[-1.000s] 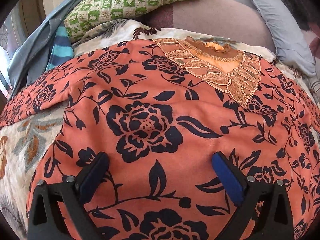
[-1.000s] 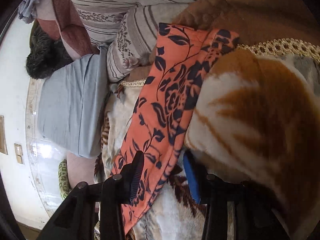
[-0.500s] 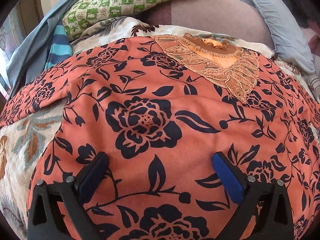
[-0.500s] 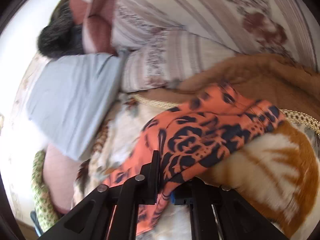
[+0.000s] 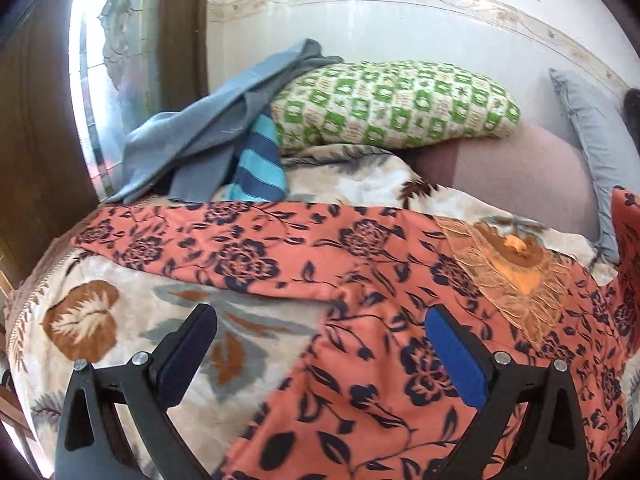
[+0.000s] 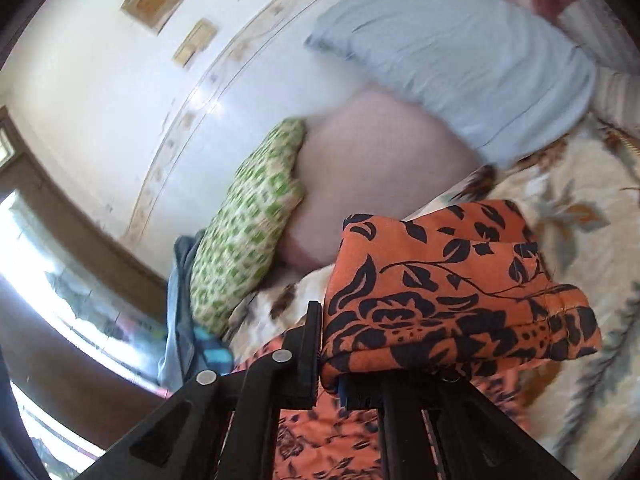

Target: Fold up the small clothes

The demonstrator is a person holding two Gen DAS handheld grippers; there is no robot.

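An orange top with dark blue flowers [image 5: 360, 360] lies spread on the floral blanket [image 5: 120, 320], its lace neckline [image 5: 516, 276] to the right and one sleeve [image 5: 192, 240] stretched out to the left. My left gripper [image 5: 320, 344] hovers open over the top's left edge, nothing between its blue pads [image 5: 456, 356]. In the right wrist view my right gripper [image 6: 332, 344] is shut on the other sleeve [image 6: 452, 292], which hangs lifted and draped over the fingers above the rest of the top [image 6: 320, 440].
A green-checked pillow [image 5: 392, 104], a grey cloth [image 5: 208, 140] and a striped blue cloth [image 5: 260, 164] lie at the head of the bed. A pale blue pillow [image 6: 460, 52] leans against the white wall [image 6: 120, 100]. A wooden door frame [image 5: 40, 120] stands at the left.
My right gripper shut on the sleeve, then rose and rolled, carrying it over the top. My left gripper pulled back and swung left, from over the top's middle to its left edge.
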